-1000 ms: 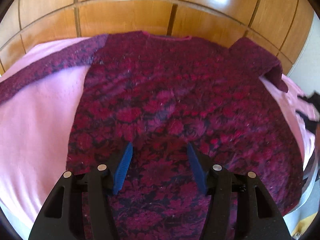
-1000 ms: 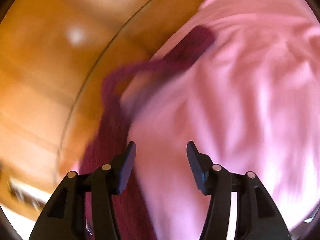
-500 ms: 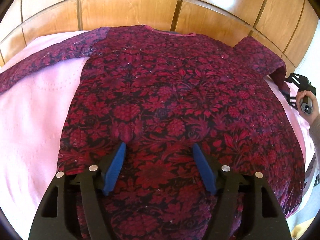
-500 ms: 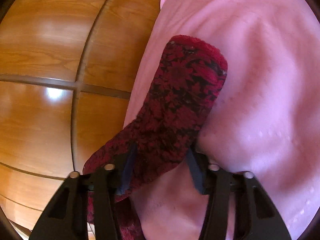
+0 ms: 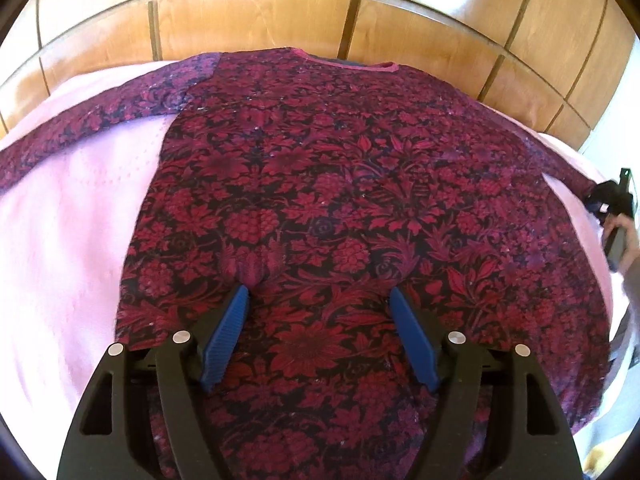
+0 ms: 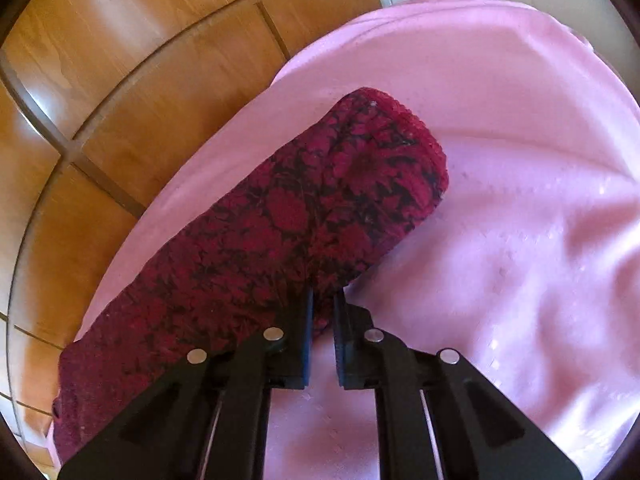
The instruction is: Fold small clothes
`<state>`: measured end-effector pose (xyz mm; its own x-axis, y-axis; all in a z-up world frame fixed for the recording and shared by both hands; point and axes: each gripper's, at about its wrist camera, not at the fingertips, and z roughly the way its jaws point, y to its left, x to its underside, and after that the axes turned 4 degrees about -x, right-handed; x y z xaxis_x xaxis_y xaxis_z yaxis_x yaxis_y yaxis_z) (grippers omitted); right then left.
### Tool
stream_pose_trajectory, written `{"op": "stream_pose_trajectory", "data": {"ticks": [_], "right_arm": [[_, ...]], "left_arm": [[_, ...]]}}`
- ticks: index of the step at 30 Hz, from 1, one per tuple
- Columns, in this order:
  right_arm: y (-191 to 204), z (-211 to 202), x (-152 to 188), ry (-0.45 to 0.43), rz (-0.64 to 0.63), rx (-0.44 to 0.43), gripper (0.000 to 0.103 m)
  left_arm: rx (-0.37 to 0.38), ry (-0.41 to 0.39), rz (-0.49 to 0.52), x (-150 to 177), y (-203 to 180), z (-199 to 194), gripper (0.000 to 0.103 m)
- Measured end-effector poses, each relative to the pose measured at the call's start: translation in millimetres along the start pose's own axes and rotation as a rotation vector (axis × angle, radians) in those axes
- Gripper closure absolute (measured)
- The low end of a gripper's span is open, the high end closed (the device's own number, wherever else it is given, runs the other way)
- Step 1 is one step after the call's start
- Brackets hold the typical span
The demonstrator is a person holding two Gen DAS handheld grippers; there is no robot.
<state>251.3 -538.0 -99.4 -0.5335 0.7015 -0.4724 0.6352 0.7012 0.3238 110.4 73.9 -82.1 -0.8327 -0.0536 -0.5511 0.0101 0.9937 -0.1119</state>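
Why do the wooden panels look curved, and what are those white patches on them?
Left wrist view: the fisheye lens bows the straight seams of the wood panels, and the white patches along the top are glare. Right wrist view: same bowing, softer glare on the wood at the left, sharp sleeve.
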Motion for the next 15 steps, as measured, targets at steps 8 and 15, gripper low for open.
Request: {"op": "stream_pose_trajectory", "data": {"ticks": [8,15], "right_arm": [[20,-46,21,0.015,-0.108,-0.065,0.060],[78,-88,144,0.349,-0.399,-0.389,0.060]], "left_arm": [[-0.076,-0.044,-0.177,10,62,-42,0.031],[-0.046,0.011,-0.255,43,98,-51,0.031]]}}
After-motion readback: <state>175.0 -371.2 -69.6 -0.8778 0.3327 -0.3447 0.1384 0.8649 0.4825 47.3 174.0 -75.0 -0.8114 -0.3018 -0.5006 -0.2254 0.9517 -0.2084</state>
